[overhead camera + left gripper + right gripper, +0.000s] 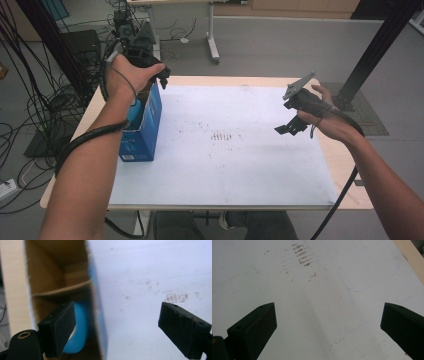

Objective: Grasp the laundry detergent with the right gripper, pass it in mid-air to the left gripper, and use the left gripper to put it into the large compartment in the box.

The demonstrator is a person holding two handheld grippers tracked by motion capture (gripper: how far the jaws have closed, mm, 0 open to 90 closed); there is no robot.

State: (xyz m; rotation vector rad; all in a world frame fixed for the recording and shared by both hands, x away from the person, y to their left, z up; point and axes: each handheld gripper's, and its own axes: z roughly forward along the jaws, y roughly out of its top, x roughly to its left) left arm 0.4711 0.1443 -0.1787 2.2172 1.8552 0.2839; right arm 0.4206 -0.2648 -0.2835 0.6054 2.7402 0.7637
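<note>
Hovering above the open top of the blue box (142, 127), the left claw (161, 76) looks to be at the end of a drop-off — a blue rounded object (78, 331) lies down inside the box, at the left edge of the desk (260, 80). In the left gripper view the object sits below and between the cardboard walls, partly hidden behind the near pad; its exact kind is hard to tell from what shows.

The left claw stands wide, its pads well apart with nothing pressed between them — one pad hangs over the box's opening, the other over the white sheet (225, 145) beside it. The object is clear of both pads.

The right claw (290, 127) hangs over the right part of the sheet, also spread wide and empty, touching nothing.

By my reading, the placing step is done. The next move would call for drawing the left claw clear of the box without catching its rim or tipping it.
</note>
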